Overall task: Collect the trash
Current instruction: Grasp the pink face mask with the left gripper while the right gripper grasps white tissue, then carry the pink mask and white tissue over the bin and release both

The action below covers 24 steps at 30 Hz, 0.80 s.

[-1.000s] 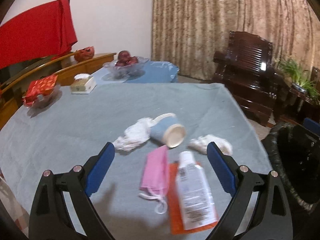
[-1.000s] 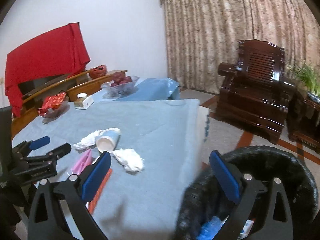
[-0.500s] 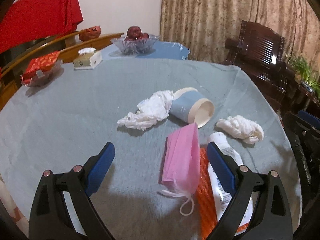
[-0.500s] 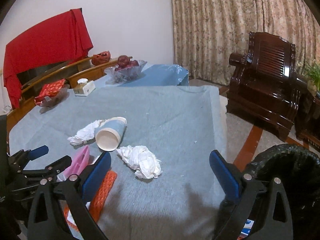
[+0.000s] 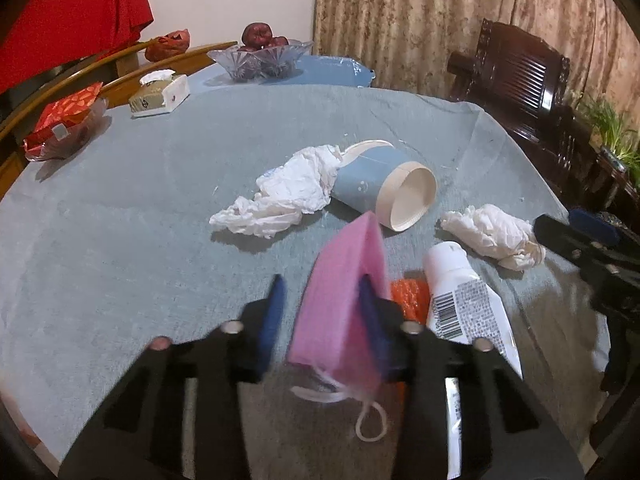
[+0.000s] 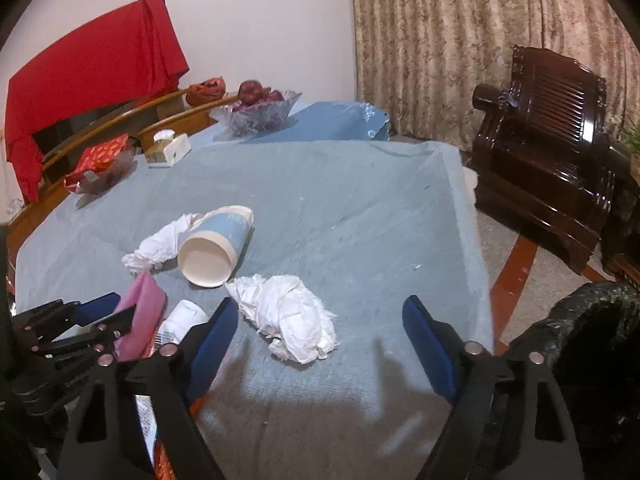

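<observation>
Where a second ago it hung wide open, the left claw [image 5: 320,312] has narrowed around the pink face mask [image 5: 344,304], now raised off the bench [image 5: 120,220]. Further right, the right claw [image 6: 320,332] hangs wide open and empty over a crumpled tissue [image 6: 288,316], likely next for the black-lined bin [image 6: 592,320].

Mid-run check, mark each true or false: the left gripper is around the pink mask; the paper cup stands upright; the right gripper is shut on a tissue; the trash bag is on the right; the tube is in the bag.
1. The left gripper has the pink mask between its fingers: true.
2. The paper cup stands upright: false, it lies on its side.
3. The right gripper is shut on the crumpled tissue: false, it is open.
4. The black trash bag is at right: true.
5. The white tube is in the bag: false, it lies on the table.
</observation>
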Motion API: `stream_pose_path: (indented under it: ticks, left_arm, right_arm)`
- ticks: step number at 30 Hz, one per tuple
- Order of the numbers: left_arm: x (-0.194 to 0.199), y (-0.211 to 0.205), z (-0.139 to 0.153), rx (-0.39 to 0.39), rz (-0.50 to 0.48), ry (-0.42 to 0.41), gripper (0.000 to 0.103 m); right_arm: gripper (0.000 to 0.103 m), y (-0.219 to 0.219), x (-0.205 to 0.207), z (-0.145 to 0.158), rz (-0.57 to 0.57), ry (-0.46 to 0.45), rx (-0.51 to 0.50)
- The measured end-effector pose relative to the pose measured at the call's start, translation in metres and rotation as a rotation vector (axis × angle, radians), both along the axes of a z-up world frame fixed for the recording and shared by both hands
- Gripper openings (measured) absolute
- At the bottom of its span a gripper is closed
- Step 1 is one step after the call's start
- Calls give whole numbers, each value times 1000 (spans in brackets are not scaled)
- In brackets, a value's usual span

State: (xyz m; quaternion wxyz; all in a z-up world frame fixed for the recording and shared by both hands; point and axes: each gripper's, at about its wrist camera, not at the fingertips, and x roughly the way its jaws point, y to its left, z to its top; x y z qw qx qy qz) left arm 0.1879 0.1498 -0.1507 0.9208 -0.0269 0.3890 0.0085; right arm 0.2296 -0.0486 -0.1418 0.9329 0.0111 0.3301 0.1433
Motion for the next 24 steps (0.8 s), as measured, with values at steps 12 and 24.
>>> stream_pose_path:
  ticks: [12, 24]
  left_arm:
    - [5, 0, 5, -5, 15, -23, 6]
    - [4, -7, 21, 6, 13, -64, 5]
  right_arm:
    - [50, 17, 20, -18, 46, 95, -21]
    - [31, 17, 10, -9, 65, 65, -5]
